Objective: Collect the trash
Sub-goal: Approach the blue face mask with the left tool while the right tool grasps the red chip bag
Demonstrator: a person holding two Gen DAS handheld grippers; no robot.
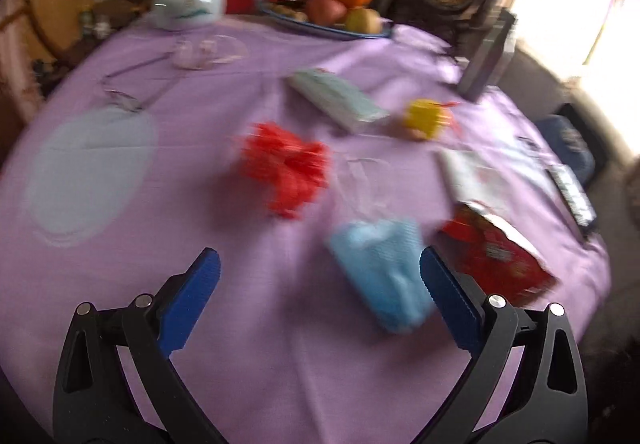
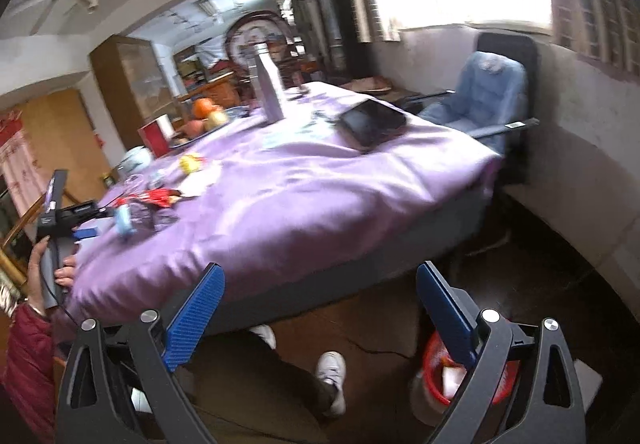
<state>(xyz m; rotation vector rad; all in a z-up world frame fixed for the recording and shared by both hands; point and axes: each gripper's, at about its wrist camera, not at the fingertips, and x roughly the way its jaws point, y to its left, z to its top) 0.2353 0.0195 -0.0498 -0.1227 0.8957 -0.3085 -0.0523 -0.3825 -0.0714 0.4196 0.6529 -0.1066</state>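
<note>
**Blue-padded jaws spread over the purple table**

Blue-fingered left gripper (image 1: 320, 276) hovers low over the purple tablecloth (image 1: 240, 304), jaws wide, a crumpled blue wrapper (image 1: 380, 276) just inside its right finger. Red crumpled trash (image 1: 288, 168) lies farther off. The right gripper (image 2: 320, 292), also spread and empty, hangs off the table above a red bin (image 2: 436, 368).

- Two grippers: the left gripper (image 1: 320, 264) and the right gripper (image 2: 320, 276), each with two blue fingers spread apart
- One purple tablecloth (image 1: 248, 324)
- One red crumpled wrapper (image 1: 288, 168)
- One light blue crumpled packet (image 1: 384, 276)
- One red snack bag (image 1: 496, 248)
- One yellow item (image 1: 426, 118), too blurred to name
- Roughly three fruits (image 1: 352, 4) on one blue plate (image 1: 340, 31)
- One red-rimmed bin (image 2: 444, 384) on the floor
- Two white shoes (image 2: 332, 368)
- One blue chair (image 2: 486, 92)
</note>
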